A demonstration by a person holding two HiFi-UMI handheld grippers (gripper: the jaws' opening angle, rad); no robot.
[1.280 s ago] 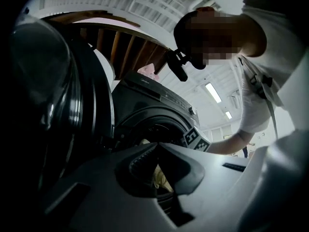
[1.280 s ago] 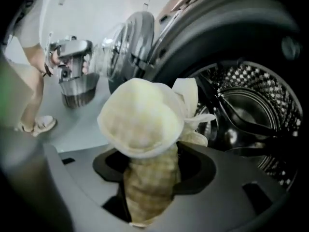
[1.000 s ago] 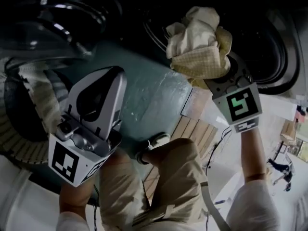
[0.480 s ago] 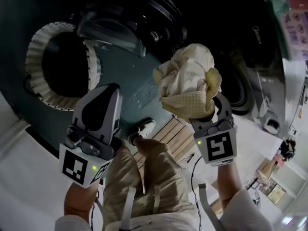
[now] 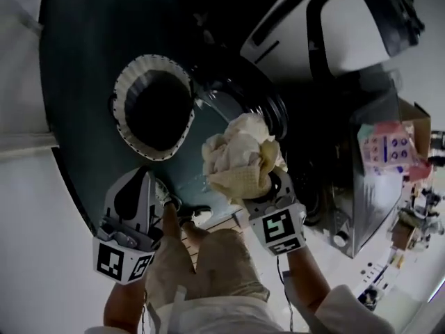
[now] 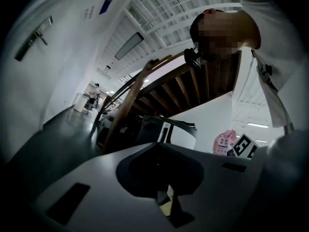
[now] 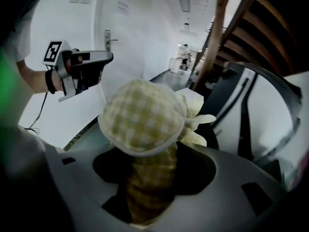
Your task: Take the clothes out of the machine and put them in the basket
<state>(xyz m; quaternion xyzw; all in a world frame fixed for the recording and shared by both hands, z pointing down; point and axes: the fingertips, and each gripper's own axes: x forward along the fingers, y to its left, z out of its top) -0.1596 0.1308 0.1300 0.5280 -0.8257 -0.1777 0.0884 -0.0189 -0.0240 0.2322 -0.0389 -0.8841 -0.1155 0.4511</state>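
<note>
Left of centre in the head view, the left gripper has its jaws together on nothing. Just above it the basket stands open-mouthed on the dark floor. Further right, the right gripper has its jaws clamped on 1 bunched yellow checked cloth. The cloth hangs just beside the basket's right rim, not over it, with the machine off to the right. By my reading, the cloth must go leftward over the mouth.
</note>
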